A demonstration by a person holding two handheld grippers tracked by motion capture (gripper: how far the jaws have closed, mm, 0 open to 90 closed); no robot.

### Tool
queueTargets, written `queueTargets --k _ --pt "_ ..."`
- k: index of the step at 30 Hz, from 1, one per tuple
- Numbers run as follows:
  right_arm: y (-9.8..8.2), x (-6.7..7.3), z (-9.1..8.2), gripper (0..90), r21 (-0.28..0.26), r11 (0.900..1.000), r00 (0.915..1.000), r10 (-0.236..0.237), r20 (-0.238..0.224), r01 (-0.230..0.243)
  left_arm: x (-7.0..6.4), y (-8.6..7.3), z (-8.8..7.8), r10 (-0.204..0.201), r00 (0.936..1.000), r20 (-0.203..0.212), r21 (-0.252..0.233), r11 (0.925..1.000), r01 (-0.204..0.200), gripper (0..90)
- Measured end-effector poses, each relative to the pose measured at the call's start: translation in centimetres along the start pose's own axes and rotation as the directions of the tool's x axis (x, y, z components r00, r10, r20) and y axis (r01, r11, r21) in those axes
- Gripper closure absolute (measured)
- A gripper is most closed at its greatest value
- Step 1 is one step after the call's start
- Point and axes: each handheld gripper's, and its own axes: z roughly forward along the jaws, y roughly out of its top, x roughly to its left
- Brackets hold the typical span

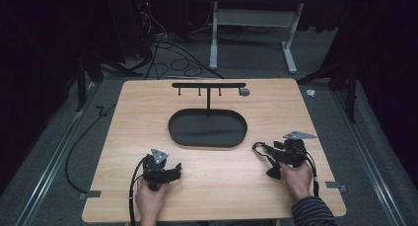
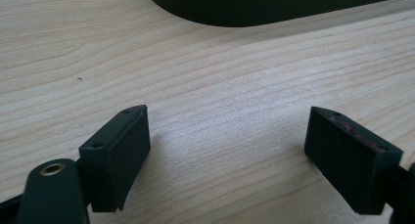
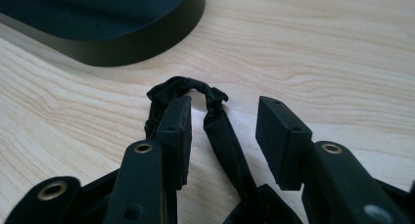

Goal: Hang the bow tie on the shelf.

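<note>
R gripper (image 3: pixel 222 136): jaws part-way apart w/ a black fabric loop (image 3: pixel 215 121) between them; one strand runs up the gap, the other sits against the outer side of the L-hand jaw in the right gripper view; pads not pressing on it, so no grip. Loop lies on the wooden table (image 1: pixel 222 196) just in front of the jaw tips, near the curved end of the black oval tray (image 3: pixel 147 43), not touching it. L gripper (image 2: pixel 227 141): jaws wide apart, nothing between, bare wood under them, tray edge further ahead. In high view both hands sit at the near table edge, tray mid-table, black hook rack (image 1: pixel 208 85) standing at its far side.
</note>
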Motion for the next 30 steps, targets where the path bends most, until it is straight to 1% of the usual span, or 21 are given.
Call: queueTargets --k 7,9,10,11,14,15,16,20,21,24,27,30 --pt "-0.1 -0.1 0.9 64.0 0.018 1.0 1.0 0.0 -0.002 0.0 0.0 0.0 0.0 0.0 1.0 0.0 0.0 1.0 0.0 17.4" --pt "-0.1 0.0 1.3 68.4 0.031 1.0 1.0 -0.003 -0.002 0.003 0.0 0.0 0.0 0.0 1.0 0.001 0.001 1.0 0.0 17.4" --pt "-0.1 0.0 1.3 68.4 0.031 1.0 1.0 -0.003 -0.002 0.003 0.0 0.0 0.0 0.0 1.0 0.001 0.001 1.0 0.0 17.4" --pt "-0.2 0.0 1.6 72.4 0.041 0.999 1.0 -0.008 0.001 0.008 0.0 0.0 0.0 0.0 1.0 0.001 0.001 1.0 0.0 17.4" --pt "-0.2 0.1 1.8 77.2 0.05 0.998 0.9996 -0.026 0.009 0.026 0.0 0.0 0.0 0.0 1.0 0.0 0.0 1.0 0.0 17.4" --pt "-0.2 0.1 1.8 77.2 0.05 0.998 0.9996 -0.026 0.009 0.026 0.0 0.0 0.0 0.0 1.0 0.001 0.001 1.0 0.0 17.4" --pt "-0.2 0.2 1.8 80.4 0.06 0.998 0.9995 -0.028 0.01 0.028 0.0 0.0 0.0 0.0 1.0 0.001 0.001 1.0 0.0 17.4" --pt "-0.2 0.3 1.9 83.7 0.06 0.997 0.999 -0.042 0.014 0.041 0.0 0.0 0.0 0.0 1.0 0.001 0.001 1.0 0.0 17.4" --pt "-0.2 0.3 1.8 86.5 0.065 0.997 0.9988 -0.048 0.011 0.047 0.0 0.0 0.0 0.0 1.0 0.001 0.001 1.0 0.0 17.4" --pt "-0.2 0.4 1.8 87.9 0.062 0.996 0.998 -0.062 0.014 0.061 0.0 0.0 0.0 0.0 1.0 0.001 0.001 1.0 0.0 17.4" --pt "-0.2 0.4 1.6 88.5 0.05 0.997 0.9984 -0.055 0.008 0.055 0.0 0.0 0.0 -0.001 1.0 0.001 0.0 1.0 0.001 17.4" --pt "-0.1 0.4 1.3 88.6 0.039 0.997 0.9981 -0.062 0.005 0.062 0.0 0.0 0.0 0.0 1.0 0.001 0.001 1.0 0.0 17.4"
